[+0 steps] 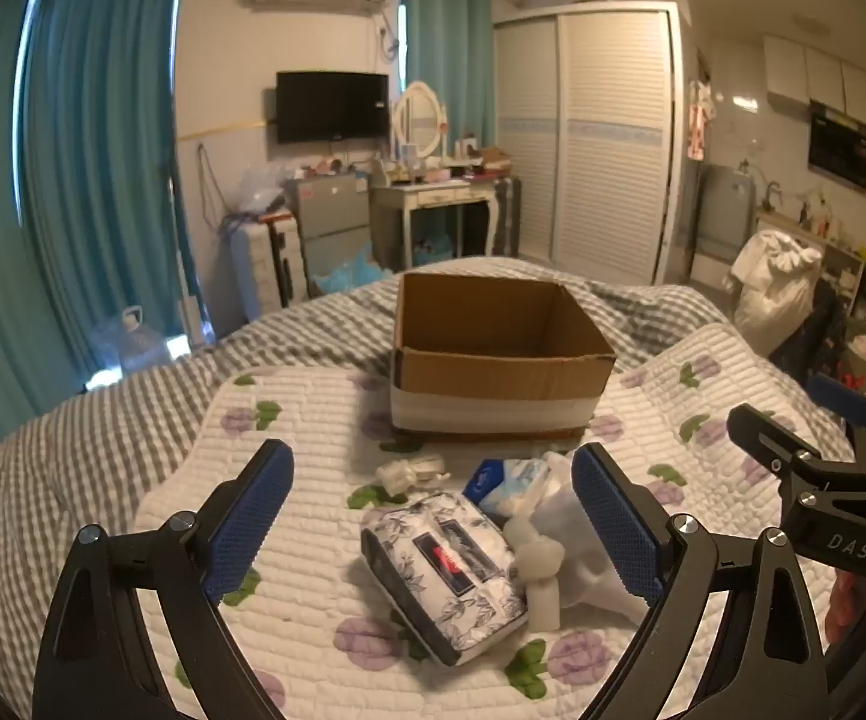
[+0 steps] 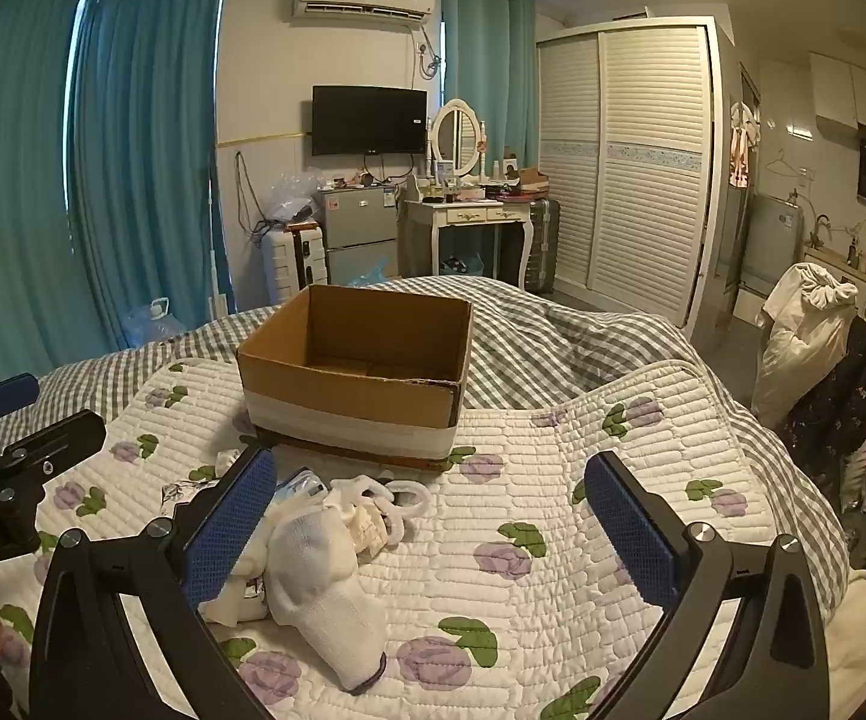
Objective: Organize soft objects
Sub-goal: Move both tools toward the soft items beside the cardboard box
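Both tools stand spread wide and grip nothing. Your left tool (image 1: 433,531) hovers over the quilt (image 1: 288,414), and directly between its pads lies the floral tissue pack (image 1: 442,570), skewed to the jaw line. Close against that pack's right side, under the right pad, sit a small white fan-like object (image 1: 541,576) and a blue-and-white packet (image 1: 502,483); closing from here risks pinching two things at once or squeezing the pack out sideways.

Your right tool (image 2: 429,534) has the white sock (image 2: 321,588) just inside its left pad, off centre, with a tangle of white rings and wrappers (image 2: 372,510) touching it beyond. A grasp at this offset would likely catch only the sock's edge and drag the tangle along.

The two tools hang near each other, so a sideways reach could knock them together.

Farther ahead of both tools stands the open cardboard box (image 2: 354,384), apparently empty. It rests on soft bedding, so a limp item dropped short may snag its near rim or tip it.
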Demonstrator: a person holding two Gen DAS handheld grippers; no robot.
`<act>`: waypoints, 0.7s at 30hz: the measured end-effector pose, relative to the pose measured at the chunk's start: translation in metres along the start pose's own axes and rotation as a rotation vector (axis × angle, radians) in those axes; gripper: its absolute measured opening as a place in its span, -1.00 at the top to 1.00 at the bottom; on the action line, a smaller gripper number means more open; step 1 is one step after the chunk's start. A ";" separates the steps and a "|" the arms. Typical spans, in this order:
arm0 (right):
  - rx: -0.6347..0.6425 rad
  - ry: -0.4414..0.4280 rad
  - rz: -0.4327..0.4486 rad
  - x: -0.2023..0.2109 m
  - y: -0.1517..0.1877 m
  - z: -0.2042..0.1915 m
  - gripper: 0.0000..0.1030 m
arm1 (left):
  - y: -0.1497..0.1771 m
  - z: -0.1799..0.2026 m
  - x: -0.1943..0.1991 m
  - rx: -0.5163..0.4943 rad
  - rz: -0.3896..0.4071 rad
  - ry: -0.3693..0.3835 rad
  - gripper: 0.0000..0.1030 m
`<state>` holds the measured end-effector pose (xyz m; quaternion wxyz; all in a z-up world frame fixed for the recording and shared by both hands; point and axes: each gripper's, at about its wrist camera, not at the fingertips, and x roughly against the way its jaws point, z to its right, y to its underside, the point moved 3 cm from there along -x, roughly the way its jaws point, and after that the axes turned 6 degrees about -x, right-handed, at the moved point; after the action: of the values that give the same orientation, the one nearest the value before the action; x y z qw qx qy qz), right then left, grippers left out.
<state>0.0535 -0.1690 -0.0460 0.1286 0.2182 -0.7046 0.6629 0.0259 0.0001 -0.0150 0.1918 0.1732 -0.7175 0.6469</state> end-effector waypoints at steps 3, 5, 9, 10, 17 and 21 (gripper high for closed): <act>0.001 0.000 -0.001 0.002 0.001 -0.001 -1.00 | 0.000 0.000 0.000 0.000 -0.007 0.002 -0.86; 0.001 -0.002 -0.001 0.002 0.001 -0.001 -1.00 | 0.000 0.000 0.001 0.000 -0.004 0.003 -0.86; 0.004 -0.001 -0.003 0.000 0.002 -0.003 -1.00 | 0.000 0.000 0.000 0.001 -0.010 0.000 -0.86; 0.005 -0.002 -0.003 0.000 0.001 -0.003 -1.00 | 0.000 0.000 0.000 0.001 -0.010 0.001 -0.86; 0.008 -0.006 -0.007 0.000 0.000 -0.005 -1.00 | 0.000 0.000 0.000 0.002 -0.010 0.002 -0.86; 0.009 -0.005 -0.007 0.000 0.000 -0.005 -1.00 | 0.000 0.000 0.000 0.003 -0.010 0.002 -0.86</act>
<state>0.0528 -0.1636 -0.0459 0.1284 0.2230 -0.7012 0.6649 0.0260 0.0002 -0.0153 0.1956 0.1762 -0.7155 0.6471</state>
